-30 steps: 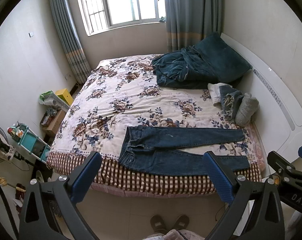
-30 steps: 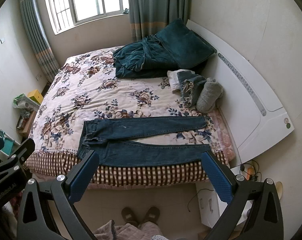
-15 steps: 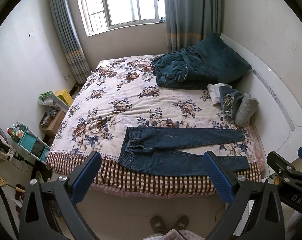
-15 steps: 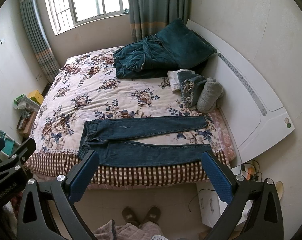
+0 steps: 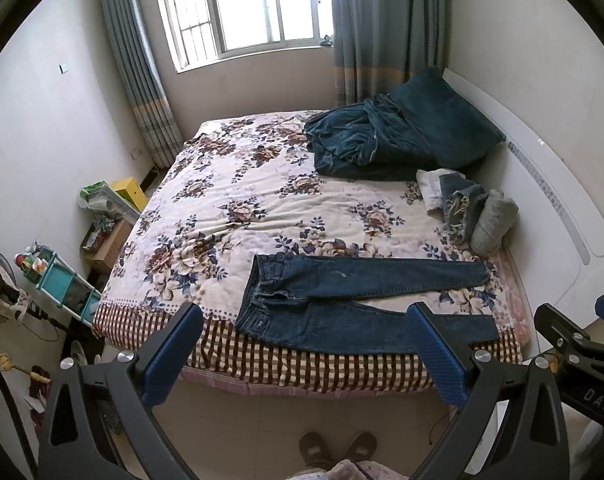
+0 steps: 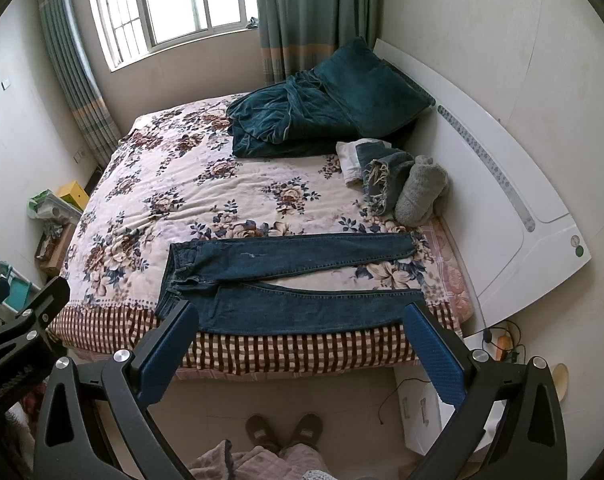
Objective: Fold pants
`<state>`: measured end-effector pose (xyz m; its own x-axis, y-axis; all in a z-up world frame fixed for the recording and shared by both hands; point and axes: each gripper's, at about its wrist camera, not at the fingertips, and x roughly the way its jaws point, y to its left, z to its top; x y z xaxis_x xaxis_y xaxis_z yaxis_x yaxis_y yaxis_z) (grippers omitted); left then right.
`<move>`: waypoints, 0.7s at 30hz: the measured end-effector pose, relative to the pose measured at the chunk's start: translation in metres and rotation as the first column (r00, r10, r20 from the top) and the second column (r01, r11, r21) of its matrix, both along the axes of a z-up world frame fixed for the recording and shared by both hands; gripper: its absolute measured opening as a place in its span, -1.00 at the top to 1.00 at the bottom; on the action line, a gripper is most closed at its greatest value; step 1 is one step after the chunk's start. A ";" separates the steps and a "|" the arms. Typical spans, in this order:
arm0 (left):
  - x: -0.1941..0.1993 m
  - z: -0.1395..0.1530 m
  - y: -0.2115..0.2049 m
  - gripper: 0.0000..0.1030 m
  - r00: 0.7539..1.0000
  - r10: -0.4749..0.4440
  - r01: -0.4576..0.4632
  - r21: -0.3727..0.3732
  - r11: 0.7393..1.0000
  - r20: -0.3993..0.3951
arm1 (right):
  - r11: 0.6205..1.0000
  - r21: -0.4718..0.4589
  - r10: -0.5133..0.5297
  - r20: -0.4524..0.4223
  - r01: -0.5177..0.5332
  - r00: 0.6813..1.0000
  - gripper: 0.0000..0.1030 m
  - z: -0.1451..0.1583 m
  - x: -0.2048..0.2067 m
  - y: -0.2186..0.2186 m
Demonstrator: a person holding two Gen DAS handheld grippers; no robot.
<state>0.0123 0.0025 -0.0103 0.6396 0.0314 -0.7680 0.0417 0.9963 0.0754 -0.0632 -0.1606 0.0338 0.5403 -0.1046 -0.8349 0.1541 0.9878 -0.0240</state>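
Note:
Dark blue jeans lie flat and unfolded along the near edge of the floral bed, waist to the left, the two legs spread apart toward the right. They also show in the right wrist view. My left gripper is open and empty, held high above the floor in front of the bed. My right gripper is open and empty too, at about the same height and distance from the jeans. Neither touches the jeans.
A teal blanket and pillow lie at the bed's far right. Folded clothes sit by the white headboard. A shelf and boxes stand left of the bed. A nightstand is on the right. My slippers are below.
Both grippers have held almost still; the view has barely shifted. The jeans have not moved.

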 end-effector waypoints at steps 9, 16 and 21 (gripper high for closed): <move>0.005 -0.002 -0.010 -1.00 1.000 0.019 -0.019 -0.001 1.000 -0.002 | 1.000 -0.001 0.014 -0.007 -0.014 1.000 -1.00 -0.004 0.008 0.003; 0.029 -0.017 -0.025 -1.00 0.996 0.085 -0.086 0.012 0.996 0.007 | 1.000 0.007 0.008 -0.038 -0.008 0.999 -1.00 -0.032 0.037 -0.025; 0.057 -0.039 -0.032 -1.00 0.994 0.110 -0.110 0.021 0.994 -0.007 | 1.000 0.025 0.004 -0.077 -0.002 0.997 -1.00 -0.070 0.070 -0.039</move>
